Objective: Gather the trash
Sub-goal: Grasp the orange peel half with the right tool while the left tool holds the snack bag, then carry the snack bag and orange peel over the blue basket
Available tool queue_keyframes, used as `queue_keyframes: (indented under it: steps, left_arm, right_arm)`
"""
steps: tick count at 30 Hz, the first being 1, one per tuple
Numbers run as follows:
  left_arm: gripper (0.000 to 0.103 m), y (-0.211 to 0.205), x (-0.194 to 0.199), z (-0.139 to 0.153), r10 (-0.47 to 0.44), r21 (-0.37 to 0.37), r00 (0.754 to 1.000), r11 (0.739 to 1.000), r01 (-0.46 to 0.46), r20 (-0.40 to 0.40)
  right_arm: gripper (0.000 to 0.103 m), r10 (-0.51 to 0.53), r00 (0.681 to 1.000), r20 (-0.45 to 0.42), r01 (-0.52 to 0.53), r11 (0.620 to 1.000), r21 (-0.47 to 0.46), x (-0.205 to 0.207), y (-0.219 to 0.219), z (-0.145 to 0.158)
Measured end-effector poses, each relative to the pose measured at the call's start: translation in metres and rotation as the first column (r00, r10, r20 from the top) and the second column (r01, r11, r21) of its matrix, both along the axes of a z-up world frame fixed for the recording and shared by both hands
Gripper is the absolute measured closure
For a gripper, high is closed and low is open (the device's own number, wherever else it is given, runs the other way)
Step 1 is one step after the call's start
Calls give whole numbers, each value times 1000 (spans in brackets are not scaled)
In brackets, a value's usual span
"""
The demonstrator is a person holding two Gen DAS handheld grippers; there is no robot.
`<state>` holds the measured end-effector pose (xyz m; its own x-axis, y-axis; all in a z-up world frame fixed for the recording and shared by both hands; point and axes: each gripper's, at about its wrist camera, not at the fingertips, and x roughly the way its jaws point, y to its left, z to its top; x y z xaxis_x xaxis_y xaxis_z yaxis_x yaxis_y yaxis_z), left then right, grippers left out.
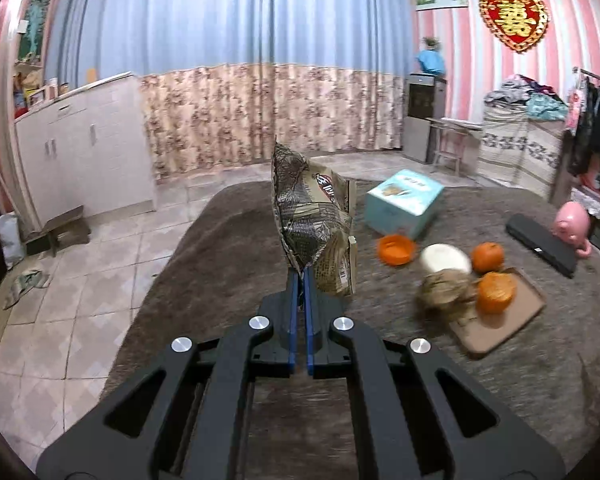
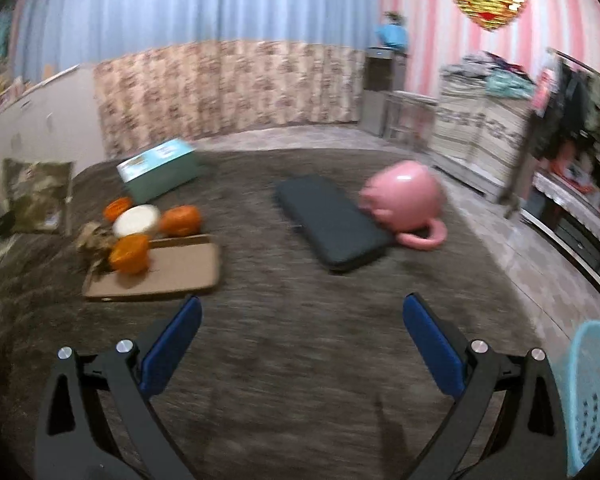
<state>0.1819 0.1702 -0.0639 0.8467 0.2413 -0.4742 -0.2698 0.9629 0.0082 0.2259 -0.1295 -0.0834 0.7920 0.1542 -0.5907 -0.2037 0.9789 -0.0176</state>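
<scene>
Pinching a crinkled snack bag (image 1: 314,216) by its bottom edge, the left gripper (image 1: 300,276) is holding it upright above the brown tablecloth (image 1: 228,240), blue pads pressed together on the foil. To the right of the bag, a teal box (image 1: 404,204) is lying tilted; near it are sitting an orange lid (image 1: 396,249), a white round lid (image 1: 446,259), a whole orange (image 1: 487,257), plus a peeled orange (image 1: 496,292) & crumpled brown wrapper (image 1: 444,290) at the edge of a cardboard tray (image 1: 500,328). The right gripper (image 2: 302,322) is hovering w/ fingers wide apart, nothing between them, facing a black case (image 2: 332,220) touching a tipped pink pig mug (image 2: 404,200). A blue basket (image 2: 592,392) is showing at lower right.
</scene>
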Motion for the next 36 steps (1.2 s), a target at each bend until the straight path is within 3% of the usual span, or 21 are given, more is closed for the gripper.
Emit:
queue_keyframes:
  steps: [4, 11, 14, 18, 21, 25, 29, 36]
  left_arm:
    - [101, 11, 1, -8, 20, -35, 1000, 999, -20, -2]
    - [101, 17, -1, -17, 23, -77, 1000, 997, -23, -2]
    - [101, 17, -1, -18, 22, -95, 1000, 995, -23, -3]
    - [101, 17, 0, -18, 19, -94, 1000, 995, -19, -4]
    - [101, 17, 1, -18, 21, -93, 1000, 995, -21, -10]
    - [101, 13, 2, -16, 23, -68, 1000, 997, -24, -11]
    - [101, -4, -1, -2, 13, 11, 1000, 1000, -14, 15]
    - [101, -54, -11, 61, -79, 41, 987, 996, 74, 139]
  right_arm:
    - [5, 70, 997, -30, -67, 994, 84, 19, 42, -6]
    - [10, 176, 981, -76, -174, 984, 32, 37, 104, -23]
    - [27, 192, 975, -110, -193, 981, 6, 44, 118, -28]
    - [61, 243, 958, -155, -245, 970, 9, 52, 131, -34]
    - [69, 253, 960, -116, -253, 967, 13, 45, 129, -26]
    - [70, 218, 975, -43, -217, 976, 28, 26, 96, -3]
    - [70, 120, 993, -14, -119, 992, 35, 4, 28, 20]
    - [70, -112, 993, 42, 112, 994, 3, -42, -101, 55]
